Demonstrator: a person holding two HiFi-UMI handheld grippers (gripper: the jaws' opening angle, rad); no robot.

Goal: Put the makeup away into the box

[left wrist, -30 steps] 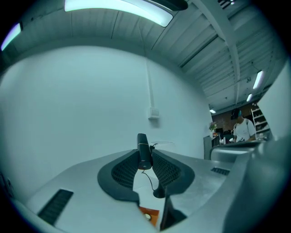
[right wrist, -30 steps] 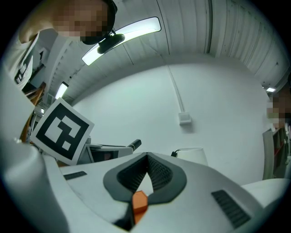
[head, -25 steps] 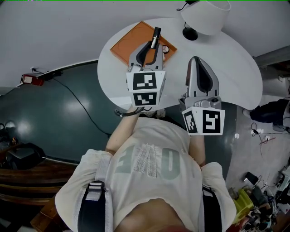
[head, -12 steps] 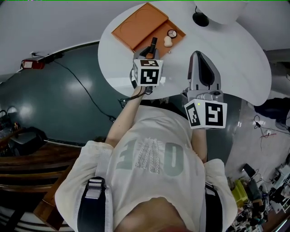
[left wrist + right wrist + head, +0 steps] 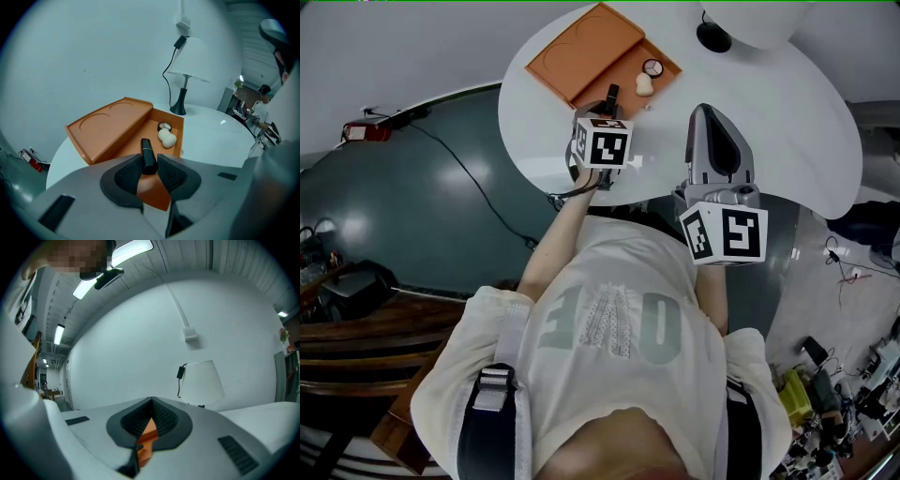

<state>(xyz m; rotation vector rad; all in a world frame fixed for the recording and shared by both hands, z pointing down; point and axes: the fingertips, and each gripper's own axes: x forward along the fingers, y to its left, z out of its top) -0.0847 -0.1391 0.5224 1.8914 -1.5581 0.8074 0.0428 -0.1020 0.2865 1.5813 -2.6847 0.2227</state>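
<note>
An orange box (image 5: 154, 131) lies open on the round white table (image 5: 769, 122), its lid (image 5: 110, 129) folded out to the left. Inside it rest a beige makeup sponge (image 5: 167, 138) and a small round compact (image 5: 164, 126); both also show in the head view, the sponge (image 5: 643, 84) and compact (image 5: 652, 67). My left gripper (image 5: 149, 168) is shut on a black lipstick tube (image 5: 148, 157), tilted down just above the near end of the box. My right gripper (image 5: 712, 117) hovers level over the table's near edge, its jaws (image 5: 151, 411) shut with nothing in them.
A white-shaded lamp (image 5: 187, 61) on a black base stands on the table behind the box, its cord running up the wall. The person's torso and arms fill the lower head view. A dark floor with a cable lies left of the table.
My left gripper has dropped and tipped downward with the lipstick, from high above the lid to just over the box's near end. The right gripper sank a little.
</note>
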